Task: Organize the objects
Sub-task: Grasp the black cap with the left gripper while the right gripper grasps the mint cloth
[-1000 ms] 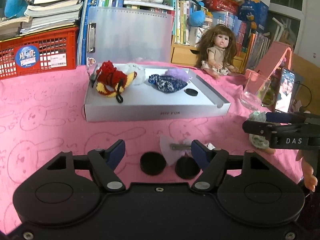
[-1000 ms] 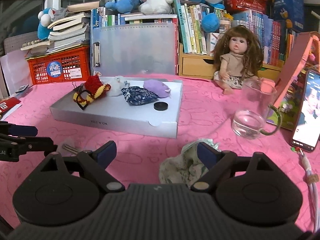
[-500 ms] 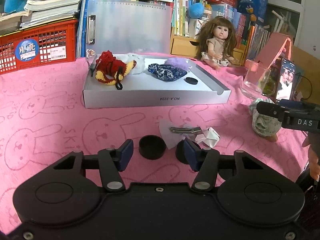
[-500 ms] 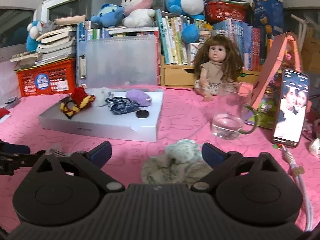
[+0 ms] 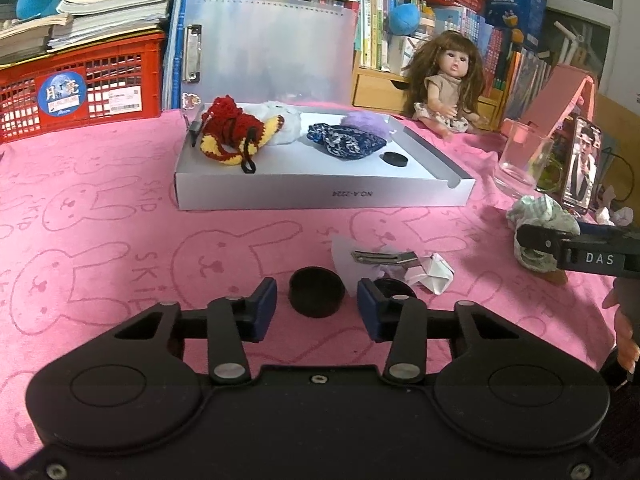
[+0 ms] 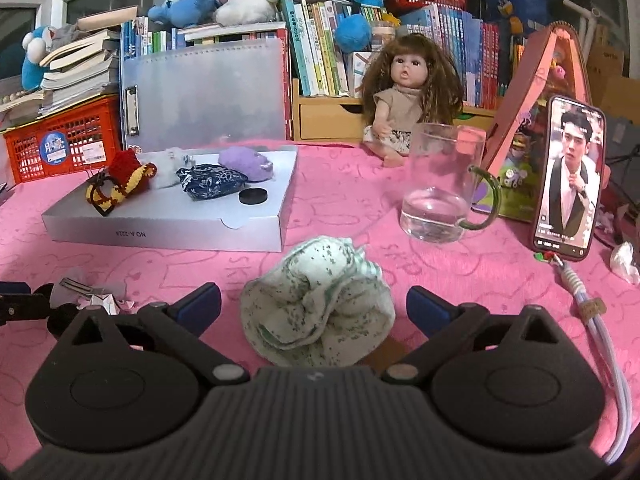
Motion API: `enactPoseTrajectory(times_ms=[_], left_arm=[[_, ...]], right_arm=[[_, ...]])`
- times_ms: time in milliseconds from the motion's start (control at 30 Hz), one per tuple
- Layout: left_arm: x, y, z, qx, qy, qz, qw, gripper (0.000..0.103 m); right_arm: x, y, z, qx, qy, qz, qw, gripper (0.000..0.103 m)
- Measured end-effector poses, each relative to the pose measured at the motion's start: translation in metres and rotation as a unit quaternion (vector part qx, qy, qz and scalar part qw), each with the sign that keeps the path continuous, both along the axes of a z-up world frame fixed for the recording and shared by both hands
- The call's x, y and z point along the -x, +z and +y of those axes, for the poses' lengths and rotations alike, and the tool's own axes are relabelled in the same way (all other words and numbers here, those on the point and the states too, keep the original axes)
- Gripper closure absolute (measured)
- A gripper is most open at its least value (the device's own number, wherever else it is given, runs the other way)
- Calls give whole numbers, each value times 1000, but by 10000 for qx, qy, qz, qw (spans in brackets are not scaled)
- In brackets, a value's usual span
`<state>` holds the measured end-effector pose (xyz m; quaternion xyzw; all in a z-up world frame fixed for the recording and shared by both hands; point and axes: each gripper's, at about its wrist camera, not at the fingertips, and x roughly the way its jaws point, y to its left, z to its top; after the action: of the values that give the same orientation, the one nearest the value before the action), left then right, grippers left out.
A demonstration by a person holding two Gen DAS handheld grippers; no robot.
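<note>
Only the right wrist view shows the glass mug's (image 6: 436, 184) handle.

A black round cap (image 5: 316, 297) sits flat on the pink desk (image 5: 100, 240), a second black cap (image 5: 394, 286) just right of it, partly hidden. Beside them lie a metal clip (image 5: 382, 257) on white paper and a crumpled scrap (image 5: 434, 272). A balled green-speckled cloth (image 6: 318, 304) lies farther right. The grey tray (image 5: 320, 196) holds a red-yellow knit pouch (image 5: 232, 136), a white one, a blue patterned one (image 5: 346, 142), a purple one (image 5: 366, 122) and a black cap (image 5: 394, 158).
</note>
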<state>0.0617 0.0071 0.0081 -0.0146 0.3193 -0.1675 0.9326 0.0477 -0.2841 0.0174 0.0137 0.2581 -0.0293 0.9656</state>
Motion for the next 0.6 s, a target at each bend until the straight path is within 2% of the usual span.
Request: enactPoseTrajectory(times_ms=[133,333,600], left_arm=[[1,1,4,-43,34,-31,10000,70],[1,-1,6,-54,47,-23,10000,71],[-2,-5,-8,-216,-93,-24,9997,70]], right_arm=[[0,-2,-2,-99,17,34,9999,2],[-1,-4,-1,-203,32,74,9998,9],[-2,-7,4,-160,116,122,9997,10]])
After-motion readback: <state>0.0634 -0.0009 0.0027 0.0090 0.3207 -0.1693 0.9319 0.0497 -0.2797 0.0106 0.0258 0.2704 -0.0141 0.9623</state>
